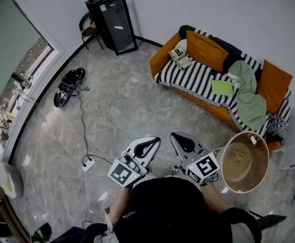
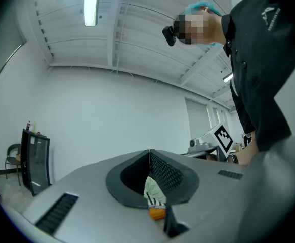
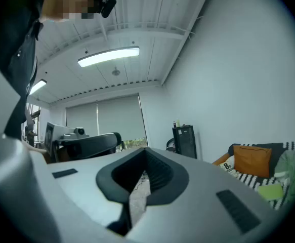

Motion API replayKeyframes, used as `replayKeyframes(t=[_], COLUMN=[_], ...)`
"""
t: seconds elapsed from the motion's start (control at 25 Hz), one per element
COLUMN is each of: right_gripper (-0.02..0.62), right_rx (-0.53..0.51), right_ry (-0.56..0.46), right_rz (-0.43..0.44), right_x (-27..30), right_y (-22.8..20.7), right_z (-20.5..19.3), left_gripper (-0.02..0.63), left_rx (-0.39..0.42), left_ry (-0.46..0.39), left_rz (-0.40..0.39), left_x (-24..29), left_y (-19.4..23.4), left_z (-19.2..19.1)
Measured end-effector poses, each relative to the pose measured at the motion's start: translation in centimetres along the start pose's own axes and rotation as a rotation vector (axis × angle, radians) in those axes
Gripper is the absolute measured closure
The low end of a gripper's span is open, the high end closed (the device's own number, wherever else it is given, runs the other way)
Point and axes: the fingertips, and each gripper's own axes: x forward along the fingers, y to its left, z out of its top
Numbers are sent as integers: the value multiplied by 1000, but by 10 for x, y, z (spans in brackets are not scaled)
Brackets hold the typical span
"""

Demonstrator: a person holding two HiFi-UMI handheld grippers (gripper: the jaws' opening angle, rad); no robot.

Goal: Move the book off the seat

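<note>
The book [image 1: 180, 57], pale with a big dark numeral on its cover, lies on the left end of the orange sofa [image 1: 162, 54], on a striped blanket [image 1: 198, 80]. It also shows small in the right gripper view, the book [image 3: 228, 165] beside an orange cushion [image 3: 253, 160]. A flat green book [image 1: 222, 87] lies further right on the seat. Both grippers are held low in front of the person, far from the sofa. My left gripper [image 1: 155, 140] [image 2: 150, 153] has its jaws together with nothing held. My right gripper [image 1: 175, 135] [image 3: 146, 151] is likewise shut and empty.
A green cloth [image 1: 249, 95] is draped over the sofa's right half. A round wooden tub [image 1: 245, 161] stands near the right gripper. A black cabinet [image 1: 112, 22] and chair [image 1: 89, 29] are at the far wall. A cable and power strip [image 1: 88, 163] lie on the floor.
</note>
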Motion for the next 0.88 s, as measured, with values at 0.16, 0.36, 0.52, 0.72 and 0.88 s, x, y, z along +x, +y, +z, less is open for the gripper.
replayKeyframes(t=[0.16, 0.36, 0.52, 0.72, 0.88], right_gripper=[581, 581, 581, 581, 581], right_rx=[-23, -21, -27, -26, -18], right_ry=[28, 57, 64, 65, 24], right_rz=[-24, -87, -124, -151, -171], right_x=[16, 36, 53, 80, 108], right_y=[8, 8, 6, 16, 24], right_z=[-5, -4, -1, -2, 7], left_gripper=[595, 595, 595, 595, 595], left_rx=[5, -35, -43, -62, -71], left_ry=[-25, -9, -14, -29, -31], left_rz=[-47, -80, -101, -120, -129], left_x=[-8, -19, -21, -35, -48], left_y=[10, 33, 60, 89, 119], left_z=[-1, -5, -5, -1, 4])
